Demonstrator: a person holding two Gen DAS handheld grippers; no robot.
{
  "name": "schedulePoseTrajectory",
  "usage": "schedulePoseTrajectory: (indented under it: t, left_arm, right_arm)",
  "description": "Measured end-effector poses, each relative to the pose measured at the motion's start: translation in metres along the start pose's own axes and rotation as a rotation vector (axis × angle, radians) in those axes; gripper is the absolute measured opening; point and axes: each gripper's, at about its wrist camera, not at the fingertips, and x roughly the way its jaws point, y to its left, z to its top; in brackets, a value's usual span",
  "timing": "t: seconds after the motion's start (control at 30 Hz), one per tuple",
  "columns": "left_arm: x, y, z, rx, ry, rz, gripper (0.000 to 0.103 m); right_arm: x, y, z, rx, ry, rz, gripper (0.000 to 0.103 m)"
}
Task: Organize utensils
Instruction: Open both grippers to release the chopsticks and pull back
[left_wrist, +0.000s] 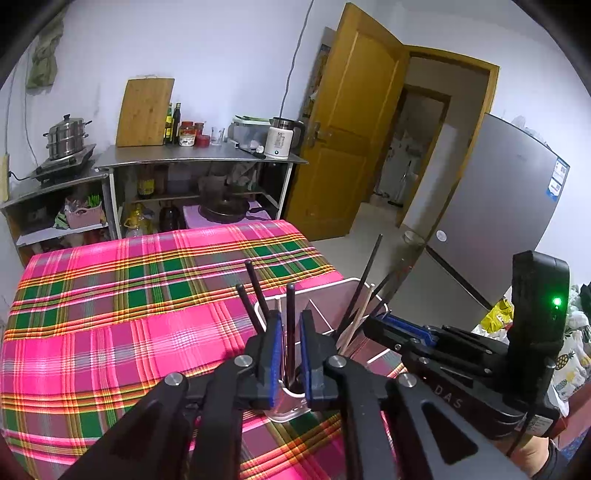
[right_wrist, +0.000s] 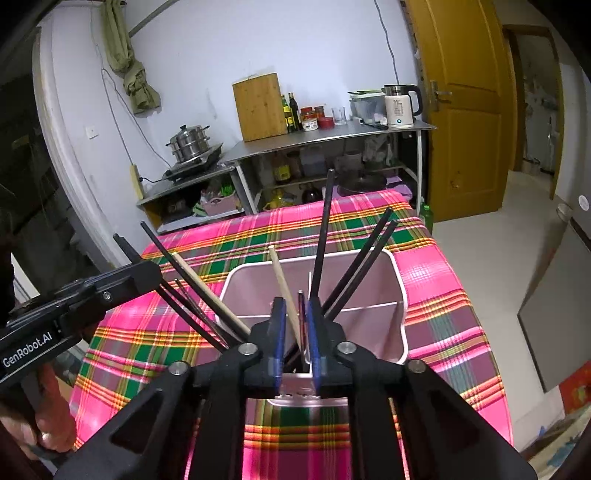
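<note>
A pink divided utensil holder (right_wrist: 369, 280) stands on the plaid tablecloth (right_wrist: 436, 280), with several black chopsticks (right_wrist: 325, 229) and pale wooden chopsticks (right_wrist: 282, 280) standing in it. My right gripper (right_wrist: 297, 306) is over its near compartment, its jaws narrow around a thin dark utensil (right_wrist: 302, 314) and the wooden chopstick. My left gripper (left_wrist: 290, 325) is at the holder's (left_wrist: 354, 291) left end, its jaws a little apart around a black chopstick (left_wrist: 290, 314) without clearly pinching it. The right gripper's body (left_wrist: 461, 354) shows in the left wrist view.
A steel counter (left_wrist: 199, 155) at the back holds a cutting board (left_wrist: 144, 114), bottles, jars and a white kettle (left_wrist: 279, 138). A steamer pot (left_wrist: 66, 136) sits on a stove at left. A wooden door (left_wrist: 351, 122) and a grey fridge (left_wrist: 495, 221) are at right.
</note>
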Motion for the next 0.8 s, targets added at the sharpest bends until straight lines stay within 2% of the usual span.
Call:
schedulePoseTrajectory:
  t: [0.13,0.4,0.63,0.8]
  left_arm:
    - [-0.011,-0.001,0.0,-0.001,-0.02,-0.004,0.022]
    - [-0.035,-0.002,-0.006,-0.002,-0.044,0.016,0.023]
    - [-0.06,0.0,-0.024,-0.013,-0.062,0.023,0.024]
    - [-0.079,-0.001,-0.043,-0.005,-0.079,0.037,0.03]
  right_arm:
    - [-0.013,0.002,-0.002,-0.004,-0.023,0.001,0.016]
    - [-0.041,0.011,-0.007,-0.025,-0.065,-0.002,0.029]
    - [-0.069,0.021,-0.019,-0.036,-0.096,-0.003,0.029]
    - [-0.084,0.03,-0.039,-0.039,-0.111,-0.006,0.029]
